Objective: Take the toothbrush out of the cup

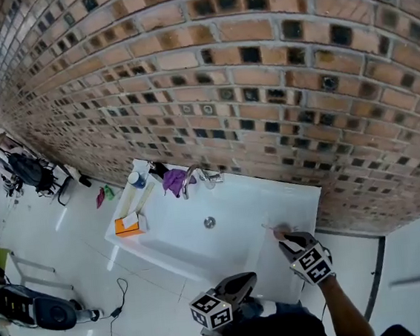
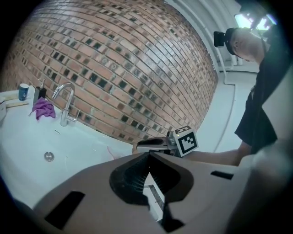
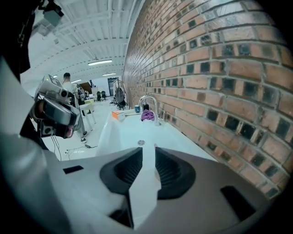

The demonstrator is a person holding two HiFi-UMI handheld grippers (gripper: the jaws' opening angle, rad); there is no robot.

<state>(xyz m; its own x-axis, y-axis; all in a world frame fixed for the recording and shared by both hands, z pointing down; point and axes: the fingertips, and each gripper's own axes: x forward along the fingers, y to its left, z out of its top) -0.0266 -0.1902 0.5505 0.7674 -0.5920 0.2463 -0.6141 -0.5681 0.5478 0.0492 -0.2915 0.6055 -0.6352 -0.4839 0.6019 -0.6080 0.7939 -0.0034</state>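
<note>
**Brickwork rising behind a long white ceramic sink**

Brickwork in red-brown, with a dark square hole set in every block, is filling the whole back of the scene and running along one side of a long hall. A glossy white floor is spreading out on the open side. In the right gripper view a white ceiling with strip lights is stretching far back. The sink is standing against the brickwork, with its flat ledges running along the wall and out at both ends. A person in a dark top is leaning over its near end.

A curved chrome tap is arching over the basin beside a crumpled purple cloth. An orange box is sitting on the far ledge, and a small blue cup is standing on the back corner beyond it. A round metal drain is showing in the basin's floor.

The right gripper is hovering over the near ledge with its jaws spread apart and only bare white sink showing between them. The left gripper is hanging at the sink's front edge with its jaws pressed together, pinching nothing.

A thin pale toothbrush is lying flat on the near ledge just ahead of the right gripper, well apart from the cup.
</note>
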